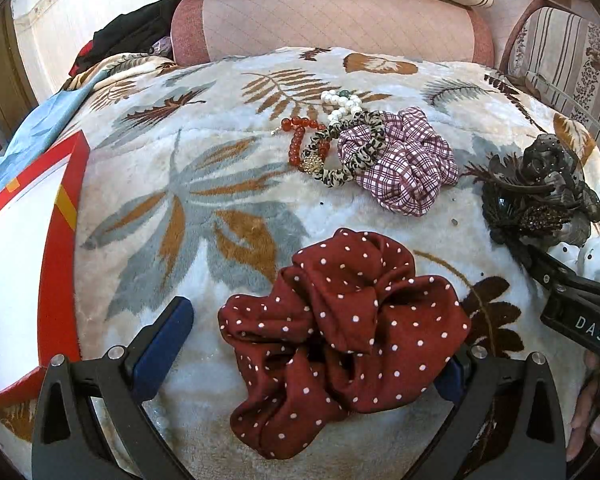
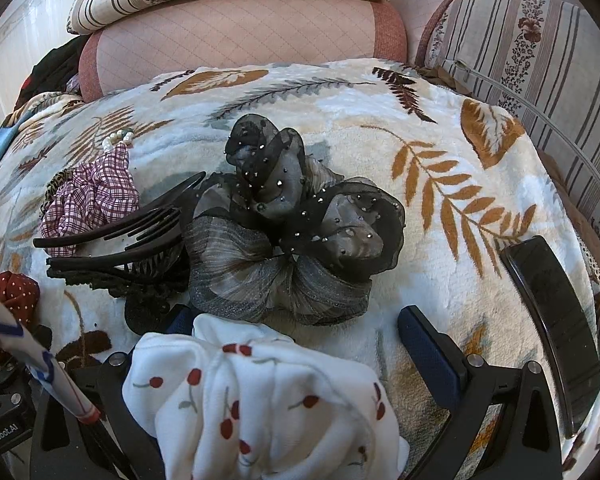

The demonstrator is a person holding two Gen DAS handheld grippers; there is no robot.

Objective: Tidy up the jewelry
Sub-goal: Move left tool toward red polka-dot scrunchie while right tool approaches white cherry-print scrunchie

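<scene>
Jewelry and hair pieces lay scattered on the leaf-print blanket (image 1: pixel 204 200). Taking the dark red dotted scrunchie (image 1: pixel 340 320) as landmark, the left gripper (image 1: pixel 308 344) stood wide around it, fingers either side, not closed. Beyond it sat the plaid scrunchie (image 1: pixel 400 160) with red beads (image 1: pixel 300 136) and pearls (image 1: pixel 342 102) beside it; a red-edged box (image 1: pixel 60 240) lay to its left. The right gripper (image 2: pixel 296 348) was wide too, a white cherry-print scrunchie (image 2: pixel 268 400) between its fingers, near the black organza clip (image 2: pixel 292 220). A good grasp would probably bite the bunched folds centrally, so no loose fabric slips.
</scene>
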